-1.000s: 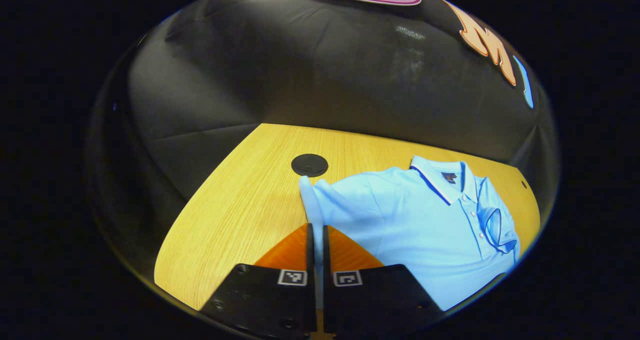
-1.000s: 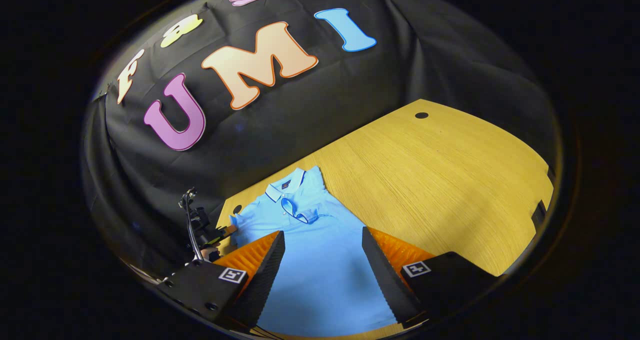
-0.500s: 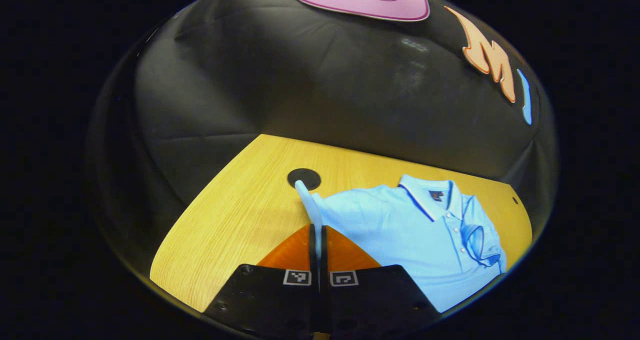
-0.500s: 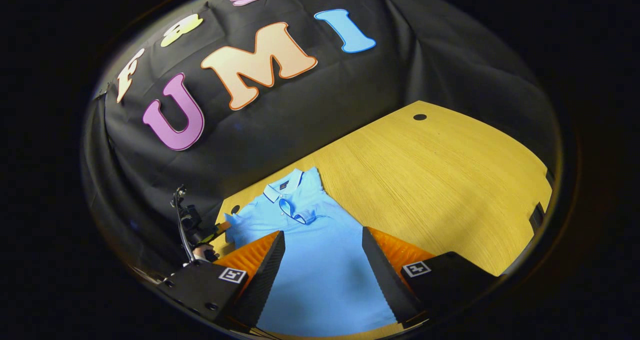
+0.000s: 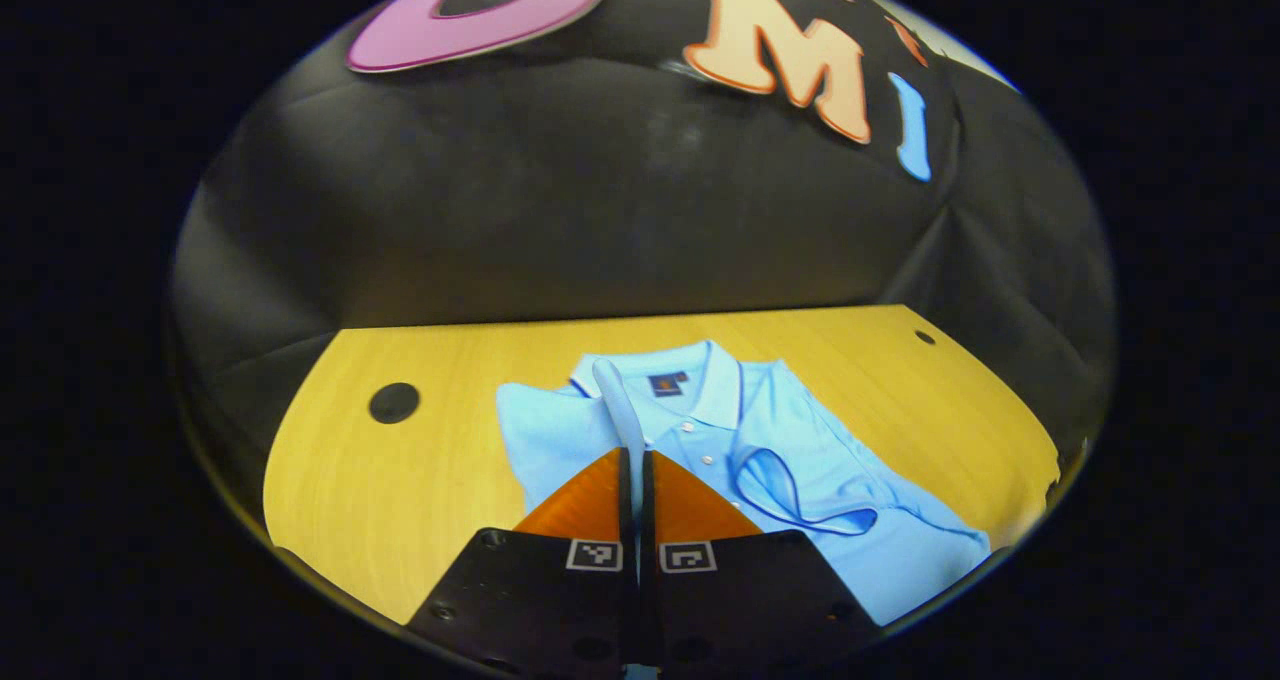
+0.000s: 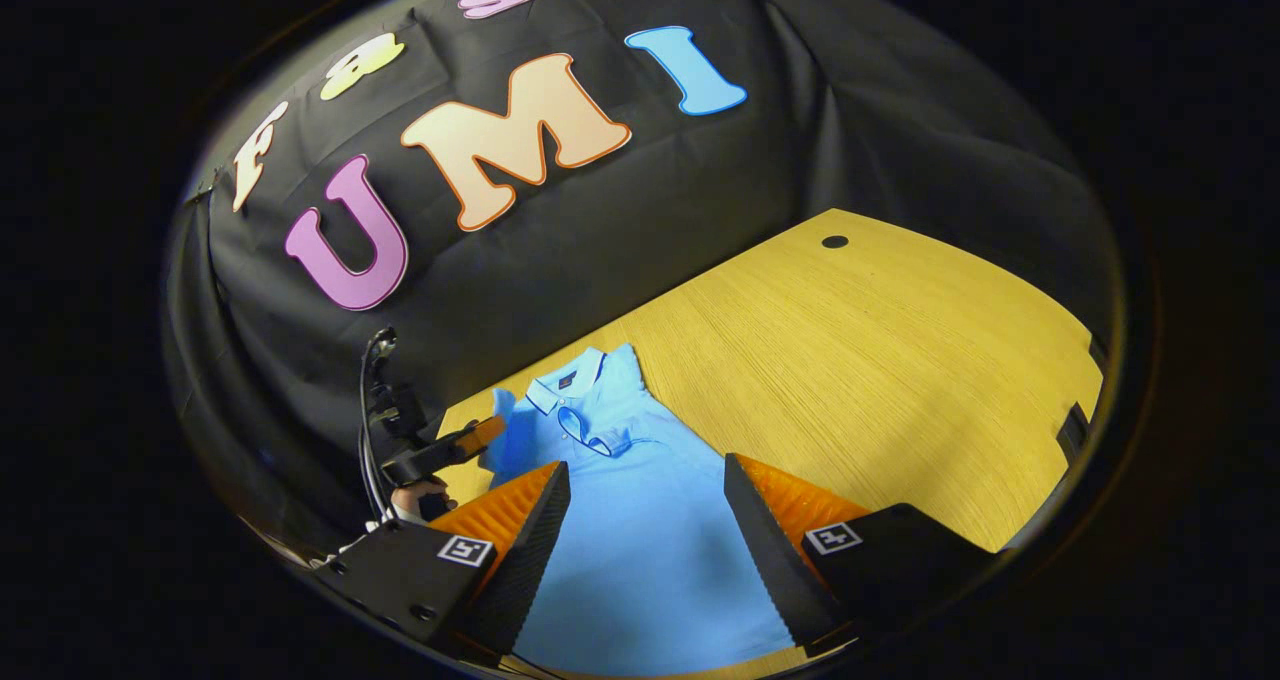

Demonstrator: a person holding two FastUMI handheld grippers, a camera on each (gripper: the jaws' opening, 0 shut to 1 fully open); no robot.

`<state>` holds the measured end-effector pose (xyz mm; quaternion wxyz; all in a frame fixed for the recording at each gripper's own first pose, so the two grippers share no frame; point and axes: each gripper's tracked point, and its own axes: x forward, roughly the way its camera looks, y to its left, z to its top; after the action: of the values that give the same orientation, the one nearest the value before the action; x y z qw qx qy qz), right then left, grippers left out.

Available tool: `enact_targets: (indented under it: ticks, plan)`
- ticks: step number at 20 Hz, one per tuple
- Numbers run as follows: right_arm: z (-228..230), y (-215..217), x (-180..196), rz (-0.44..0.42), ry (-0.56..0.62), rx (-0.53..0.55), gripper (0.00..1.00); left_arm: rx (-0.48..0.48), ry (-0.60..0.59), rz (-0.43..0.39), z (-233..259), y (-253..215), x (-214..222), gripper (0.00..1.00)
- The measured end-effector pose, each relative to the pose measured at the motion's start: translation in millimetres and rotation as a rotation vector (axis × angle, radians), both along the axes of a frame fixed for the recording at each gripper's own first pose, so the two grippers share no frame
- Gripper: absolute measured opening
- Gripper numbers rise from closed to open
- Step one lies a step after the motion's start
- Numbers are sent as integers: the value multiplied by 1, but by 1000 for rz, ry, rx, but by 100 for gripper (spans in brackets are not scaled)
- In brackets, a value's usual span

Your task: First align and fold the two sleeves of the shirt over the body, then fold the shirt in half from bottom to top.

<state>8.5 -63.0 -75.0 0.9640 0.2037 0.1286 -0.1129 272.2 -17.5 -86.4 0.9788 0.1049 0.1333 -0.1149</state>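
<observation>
While shirt [image 5: 800, 440] hem is cut off, left hand-held gripper [image 5: 636, 460] pinches sleeve [image 5: 618, 400]

Light-blue polo shirt [image 6: 640, 550] flat, one sleeve [image 5: 620, 410] lifted

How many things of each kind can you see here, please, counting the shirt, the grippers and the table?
Shirt: 1
Grippers: 2, the left gripper and the right gripper
Table: 1
Total: 4
</observation>
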Motion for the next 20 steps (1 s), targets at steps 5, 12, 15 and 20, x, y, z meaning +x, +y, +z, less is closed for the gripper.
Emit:
enact_targets:
  ticks: [5, 12, 15, 20]
  plan:
    - [-1, -9, -14, -38, -13, 7, 97, 33, 42, 17, -28, -22, -3, 5]
    - [-10, -13, -33, -44, -4, -1, 97, -18, 4, 94, -15, -3, -45, 94]
    - [-18, -10, -42, -15, 6, -26, 97, -63, 10, 133, -7, 14, -87, 96]
    - [-43, -12, -65, 64, 44, -51, 98, -61, -15, 202, -5, 45, -185, 96]
